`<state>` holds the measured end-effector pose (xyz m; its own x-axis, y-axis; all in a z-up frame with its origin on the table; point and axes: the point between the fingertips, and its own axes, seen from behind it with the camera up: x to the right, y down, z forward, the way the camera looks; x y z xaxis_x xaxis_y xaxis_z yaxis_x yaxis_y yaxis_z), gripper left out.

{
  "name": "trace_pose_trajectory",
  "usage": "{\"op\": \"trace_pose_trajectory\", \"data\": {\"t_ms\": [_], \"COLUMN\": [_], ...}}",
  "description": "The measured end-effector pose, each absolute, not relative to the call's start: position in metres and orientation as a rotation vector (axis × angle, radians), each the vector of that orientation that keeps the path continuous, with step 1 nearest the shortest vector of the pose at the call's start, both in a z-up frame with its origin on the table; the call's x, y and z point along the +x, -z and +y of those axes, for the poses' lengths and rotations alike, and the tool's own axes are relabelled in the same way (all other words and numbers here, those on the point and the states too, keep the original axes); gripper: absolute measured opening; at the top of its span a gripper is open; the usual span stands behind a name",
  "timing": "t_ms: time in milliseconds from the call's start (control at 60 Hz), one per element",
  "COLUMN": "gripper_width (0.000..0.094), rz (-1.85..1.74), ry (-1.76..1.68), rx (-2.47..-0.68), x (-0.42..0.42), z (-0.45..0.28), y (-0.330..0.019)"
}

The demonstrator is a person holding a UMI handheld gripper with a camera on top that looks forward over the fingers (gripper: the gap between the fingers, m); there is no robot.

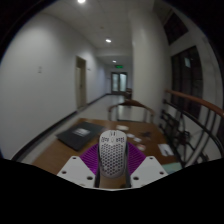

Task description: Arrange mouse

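Note:
A white mouse with a honeycomb-perforated shell [112, 155] stands upright between my two fingers, its buttons end up. My gripper [112, 162] is shut on it, the purple pads [91, 158] pressing its sides. It is held above a wooden table [75, 145], over the table's near edge. A dark mouse mat [82, 133] lies on the table beyond and left of the mouse.
A chair [132, 110] stands beyond the table at its far side. Some small items [163, 150] lie on the table to the right. A long corridor with white walls, doors and a railing on the right stretches ahead.

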<state>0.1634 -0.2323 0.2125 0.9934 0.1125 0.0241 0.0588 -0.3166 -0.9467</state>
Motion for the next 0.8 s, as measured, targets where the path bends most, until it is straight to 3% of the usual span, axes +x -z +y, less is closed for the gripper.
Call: {"op": "trace_pose_trajectory", "data": {"t_ms": [217,233,367,533,617,800], "gripper_width": [0.0343,0.0343,0.0369,0.0586,0.0876,0.0847], "rz": [0.091,0.099,0.127,0.099,0.070,0.015], "ry": [0.114,0.114,0.077,-0.023,-0.035,-0.055], "rx": [-2.176,-2.189,-2.271,-2.274,-2.293,-2.262], "x": [0.349,0.326,0.332,0.319,0.322,0.340], "z": [-0.333,-0.325,-0.351,-0.364,-0.387,-0.467], "y": [-0.090,-0.074,-0.043,-0.049,-0.059,-0.095]}}
